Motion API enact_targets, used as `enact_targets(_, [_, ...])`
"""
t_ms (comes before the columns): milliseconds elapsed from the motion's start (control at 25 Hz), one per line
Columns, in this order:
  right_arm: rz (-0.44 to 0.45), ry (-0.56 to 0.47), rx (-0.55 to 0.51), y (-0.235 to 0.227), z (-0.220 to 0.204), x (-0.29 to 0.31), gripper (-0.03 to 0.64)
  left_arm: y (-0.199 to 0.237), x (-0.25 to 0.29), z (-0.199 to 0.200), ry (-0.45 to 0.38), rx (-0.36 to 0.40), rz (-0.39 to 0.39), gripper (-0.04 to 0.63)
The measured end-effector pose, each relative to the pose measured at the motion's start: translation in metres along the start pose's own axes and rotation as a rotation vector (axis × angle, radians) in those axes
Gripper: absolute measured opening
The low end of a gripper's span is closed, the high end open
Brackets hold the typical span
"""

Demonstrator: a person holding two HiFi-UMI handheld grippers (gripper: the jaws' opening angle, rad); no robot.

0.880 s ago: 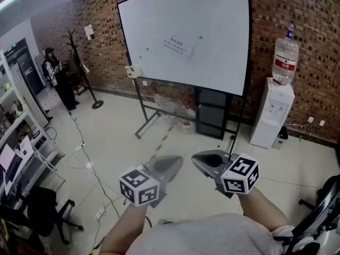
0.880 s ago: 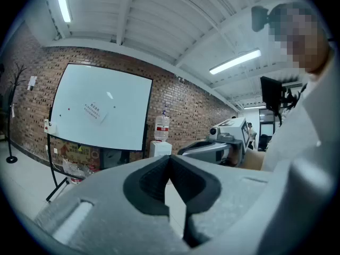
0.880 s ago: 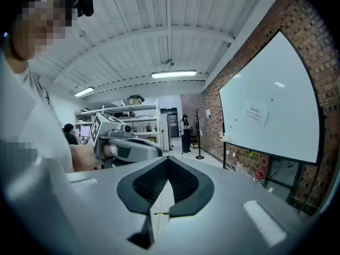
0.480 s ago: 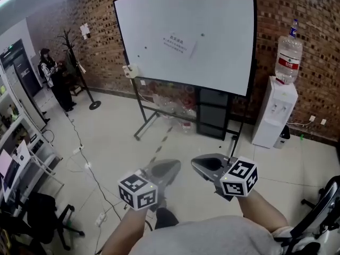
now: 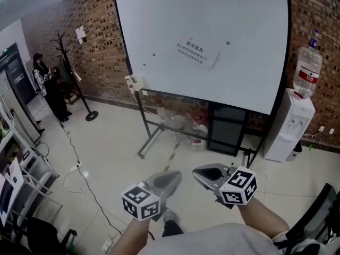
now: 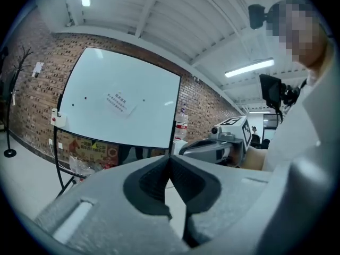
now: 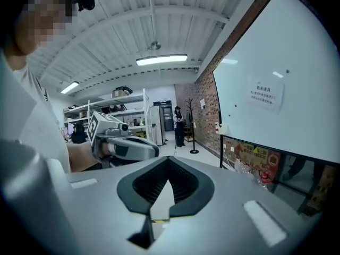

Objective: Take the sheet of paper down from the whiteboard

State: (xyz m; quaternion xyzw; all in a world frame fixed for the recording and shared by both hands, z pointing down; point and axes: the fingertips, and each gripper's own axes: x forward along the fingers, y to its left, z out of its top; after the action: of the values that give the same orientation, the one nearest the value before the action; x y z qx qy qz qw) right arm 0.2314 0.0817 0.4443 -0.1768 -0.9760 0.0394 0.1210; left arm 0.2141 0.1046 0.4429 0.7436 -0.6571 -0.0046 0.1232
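A white sheet of paper (image 5: 197, 52) with dark print hangs near the middle of the whiteboard (image 5: 159, 31), held by a small dark magnet. The same sheet of paper (image 6: 120, 102) shows in the left gripper view and, as the sheet of paper (image 7: 265, 94), in the right gripper view. Both grippers are held low in front of me, well short of the board. My left gripper (image 5: 175, 175) is shut with nothing in it. My right gripper (image 5: 197, 172) is shut and empty too. Their tips point toward each other.
The whiteboard stands on a black wheeled frame (image 5: 149, 134) against a brick wall. A water dispenser (image 5: 289, 124) with a bottle stands to its right. A person (image 5: 45, 84) and a coat stand (image 5: 71, 62) are at the far left. Cables (image 5: 85, 185) run across the floor.
The whiteboard and its sheet have grown larger and shifted right in the head view: I have come closer. Both grippers keep their place, shut.
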Motion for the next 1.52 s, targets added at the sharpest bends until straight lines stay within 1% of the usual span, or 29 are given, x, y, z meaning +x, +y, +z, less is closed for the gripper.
enact_targets(80, [-0.011,0.01,-0.001,-0.028,0.016,0.051,-0.002,0.062,-0.003,0.013,0.002,-0.014,0.001,0.002])
enact_targets(160, [-0.022,0.012,-0.006,-0.057,0.039,0.102,-0.002,0.124,-0.006,0.035,-0.009,-0.024,-0.009,0.001])
enact_targets(280, [-0.081,-0.017,-0.028,-0.107,0.086,0.158,-0.002,0.21,-0.01,0.075,-0.028,-0.014,-0.009,0.002])
enact_targets(360, [-0.13,-0.046,-0.031,-0.137,0.115,0.179,-0.002,0.252,-0.005,0.1,-0.042,-0.002,-0.025,0.002])
enact_targets(440, [-0.169,-0.045,-0.039,-0.16,0.132,0.193,-0.002,0.277,0.008,0.12,-0.051,0.011,-0.069,0.002])
enact_targets(600, [-0.239,-0.039,-0.052,-0.203,0.148,0.2,-0.002,0.298,0.053,0.141,-0.035,0.04,-0.157,0.002])
enact_targets(760, [-0.296,-0.04,-0.048,-0.253,0.152,0.196,-0.002,0.31,0.107,0.153,-0.022,0.057,-0.237,0.002])
enact_targets(960, [-0.364,-0.084,-0.057,-0.329,0.174,0.182,-0.002,0.338,0.173,0.18,-0.026,0.104,-0.287,0.0])
enact_targets(1160, [-0.405,-0.114,-0.063,-0.403,0.195,0.167,-0.002,0.359,0.242,0.209,-0.031,0.12,-0.324,0.002])
enact_targets(1400, [-0.469,-0.096,-0.047,-0.454,0.192,0.152,-0.002,0.372,0.298,0.214,-0.001,0.134,-0.394,0.002])
enact_targets(1520, [-0.508,-0.095,-0.036,-0.471,0.195,0.149,-0.002,0.379,0.315,0.225,0.003,0.184,-0.427,0.002])
